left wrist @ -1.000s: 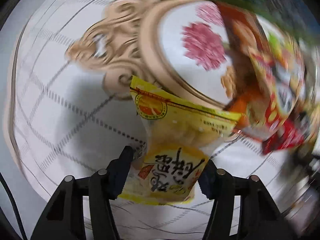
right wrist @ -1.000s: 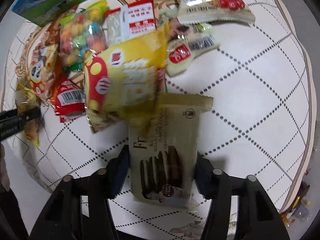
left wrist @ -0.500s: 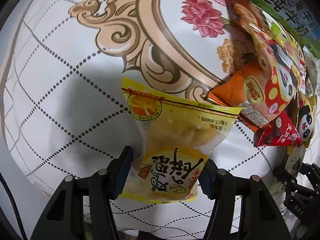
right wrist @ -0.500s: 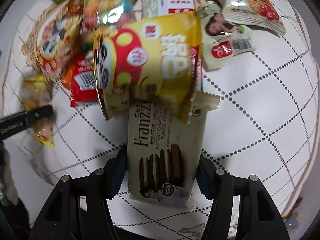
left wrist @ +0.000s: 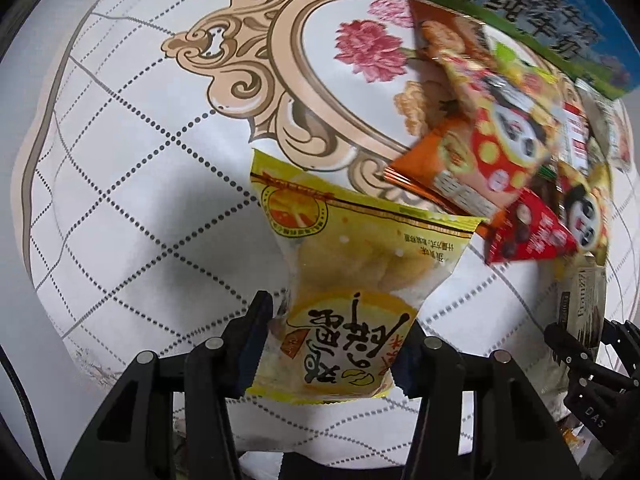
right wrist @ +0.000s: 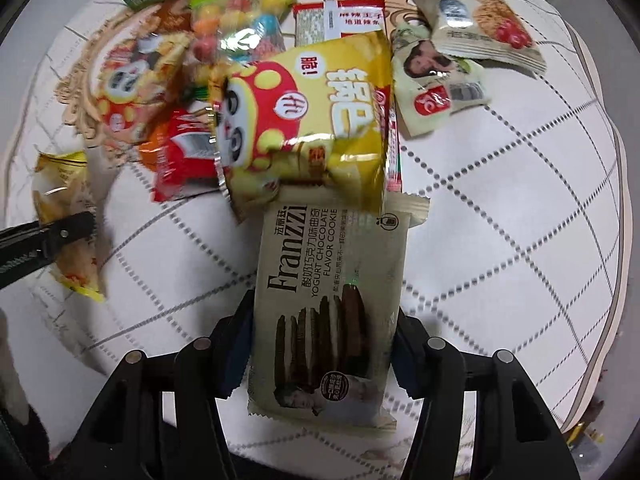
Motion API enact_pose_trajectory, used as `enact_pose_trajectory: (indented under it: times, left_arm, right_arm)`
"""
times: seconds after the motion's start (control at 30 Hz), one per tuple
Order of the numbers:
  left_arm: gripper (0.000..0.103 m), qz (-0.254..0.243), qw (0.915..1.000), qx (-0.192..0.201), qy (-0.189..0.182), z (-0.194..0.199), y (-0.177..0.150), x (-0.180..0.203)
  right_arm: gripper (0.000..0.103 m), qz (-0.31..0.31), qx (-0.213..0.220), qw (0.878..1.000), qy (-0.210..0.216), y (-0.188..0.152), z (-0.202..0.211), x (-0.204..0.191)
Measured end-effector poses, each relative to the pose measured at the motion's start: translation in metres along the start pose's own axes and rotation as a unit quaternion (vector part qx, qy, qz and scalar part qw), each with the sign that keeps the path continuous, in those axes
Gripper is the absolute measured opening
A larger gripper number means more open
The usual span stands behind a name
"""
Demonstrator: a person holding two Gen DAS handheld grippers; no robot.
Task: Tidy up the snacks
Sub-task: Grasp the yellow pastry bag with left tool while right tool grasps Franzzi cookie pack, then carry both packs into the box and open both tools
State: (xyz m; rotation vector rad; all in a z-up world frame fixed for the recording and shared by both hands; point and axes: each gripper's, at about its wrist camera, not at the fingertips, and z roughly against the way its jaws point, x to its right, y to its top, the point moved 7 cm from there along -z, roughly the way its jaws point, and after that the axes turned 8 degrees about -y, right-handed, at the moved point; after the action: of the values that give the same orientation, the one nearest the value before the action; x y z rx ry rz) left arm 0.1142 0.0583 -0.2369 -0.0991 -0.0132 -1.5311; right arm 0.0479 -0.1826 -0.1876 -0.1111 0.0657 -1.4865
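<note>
My left gripper is shut on a yellow snack packet with black Chinese lettering, held above the white quilted tablecloth. My right gripper is shut on a beige Franzzi chocolate cookie packet. That packet's far end sits under a yellow panda chip bag. The left gripper and yellow packet show at the left edge of the right wrist view. The right gripper with the Franzzi packet shows at the right edge of the left wrist view.
A heap of snacks lies ahead: a red packet, a candy bag, a red-white packet, two pale packets. A green-blue carton stands behind. A floral gold-framed print marks the cloth.
The left gripper has swung right with the yellow packet, bringing the snack heap and right gripper into view. The right gripper has moved closer to the heap with the Franzzi packet.
</note>
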Motion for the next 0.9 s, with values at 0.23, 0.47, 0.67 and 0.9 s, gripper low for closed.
enact_pose_trajectory:
  times: [0.23,0.47,0.67,0.9]
  left_arm:
    - [0.049,-0.027,0.9988,0.039,-0.011,0.049,-0.009,0.046]
    - [0.049,-0.051,0.9949,0.078,-0.037,0.108,0.004,0.091]
    - [0.049,-0.055,0.9878,0.099,-0.107,0.148,0.034,0.083]
    - [0.049,-0.060,0.9766,0.142,-0.150,0.206,0.120,0.104]
  right_arm:
    - [0.058,-0.003,0.036,0.999,0.038,-0.008,0.049,0.010]
    - [0.058,0.011,0.079,0.995,0.055,0.005,0.097,0.005]
    - [0.058,-0.001,0.126,0.987,0.095,0.028,0.153,-0.005]
    - [0.058,-0.017,0.202,0.974,0.104,0.103,0.216,0.012]
